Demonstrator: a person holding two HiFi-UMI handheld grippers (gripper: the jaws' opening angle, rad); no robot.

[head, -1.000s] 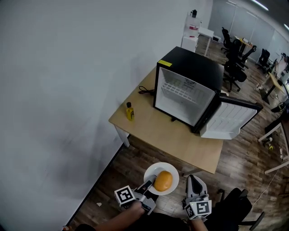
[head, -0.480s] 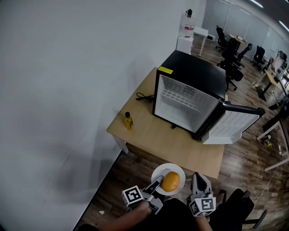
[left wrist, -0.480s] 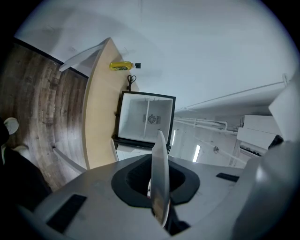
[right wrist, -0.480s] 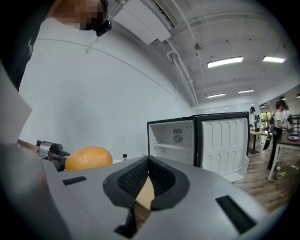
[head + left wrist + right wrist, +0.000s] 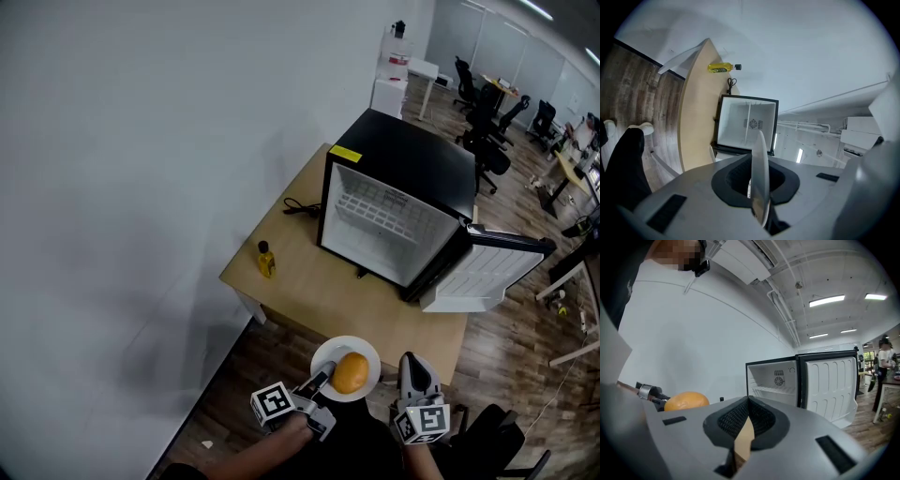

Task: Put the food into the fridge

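left gripper (image 5: pixel 323 379): pinching plate (image 5: pixel 760 187) rim, showing edge-on in its view
right gripper (image 5: pixel 749 401): jaws pressing together, empty
head view: showing bun (image 5: pixel 350 372) sitting on plate

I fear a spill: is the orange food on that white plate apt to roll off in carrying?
Likely, if tilted. The orange food looks rounded and lies loose on the plate, whose rim seems shallow. The left gripper pinches one edge only, so the plate may tip sideways; it looks stiff, though, not floppy.
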